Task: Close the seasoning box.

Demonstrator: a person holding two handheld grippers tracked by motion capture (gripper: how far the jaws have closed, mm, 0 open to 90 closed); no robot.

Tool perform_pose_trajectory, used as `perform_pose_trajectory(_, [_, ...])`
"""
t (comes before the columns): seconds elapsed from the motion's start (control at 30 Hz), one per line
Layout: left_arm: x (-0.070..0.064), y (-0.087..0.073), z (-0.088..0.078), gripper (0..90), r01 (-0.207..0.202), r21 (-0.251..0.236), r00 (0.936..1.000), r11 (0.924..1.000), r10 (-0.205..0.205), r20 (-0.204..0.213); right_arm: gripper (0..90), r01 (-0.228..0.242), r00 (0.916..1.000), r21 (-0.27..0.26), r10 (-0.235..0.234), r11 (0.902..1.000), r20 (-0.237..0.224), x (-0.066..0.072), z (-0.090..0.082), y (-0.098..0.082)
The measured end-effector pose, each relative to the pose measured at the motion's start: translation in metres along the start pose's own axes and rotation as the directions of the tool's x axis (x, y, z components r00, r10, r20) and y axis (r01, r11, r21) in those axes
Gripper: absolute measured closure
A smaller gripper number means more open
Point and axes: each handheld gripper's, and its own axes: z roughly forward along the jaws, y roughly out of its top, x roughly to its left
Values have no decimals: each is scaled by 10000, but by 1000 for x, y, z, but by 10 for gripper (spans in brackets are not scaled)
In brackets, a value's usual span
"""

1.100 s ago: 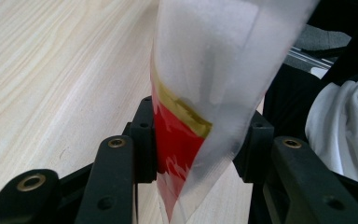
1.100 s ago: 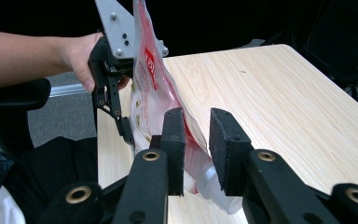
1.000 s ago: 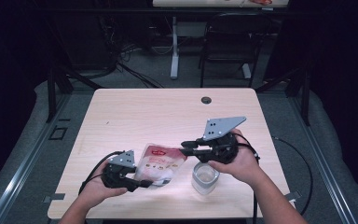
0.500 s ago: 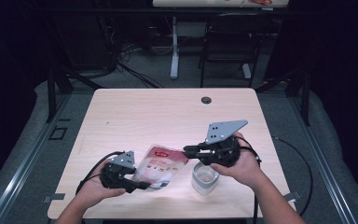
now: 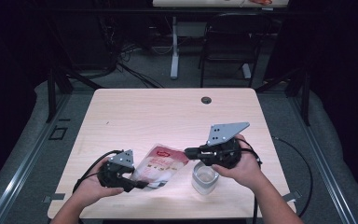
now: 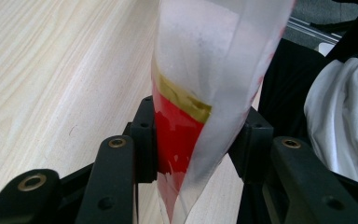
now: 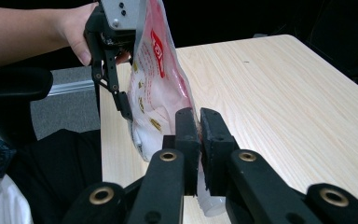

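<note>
Now both grippers (image 5: 142, 184) (image 5: 190, 151) pinch the pouch (image 5: 161, 164).

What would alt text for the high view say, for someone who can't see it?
Two hands hold a red-and-white pouch between two handheld grippers, left gripper at its bottom end, right gripper at its top corner, above a wooden table. A clear cup stands beside the pouch.

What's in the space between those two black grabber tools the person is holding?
A red-and-white pouch spans it, gripped by the left gripper at one end and the right gripper, whose jaws just closed, at the other, as the high view shows.
</note>
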Motion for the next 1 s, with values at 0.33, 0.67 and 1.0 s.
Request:
perform_pose_trajectory(0.33, [-2,3,-4,595,-113,85,9999,9999,113,-61,879,-139,9999,-106,139,9998,27,-1,-3,-8])
perform_pose_trajectory(0.67, [-4,4,-9,598,-131,30,9999,9999,131,-14,884,-353,9994,-165,354,9992,21,-2,-5,-18])
perform_pose_trajectory(1.0, [-3,5,-13,604,-130,80,9999,9999,130,-44,889,-531,9986,-184,532,9984,52,-3,-4,-27])
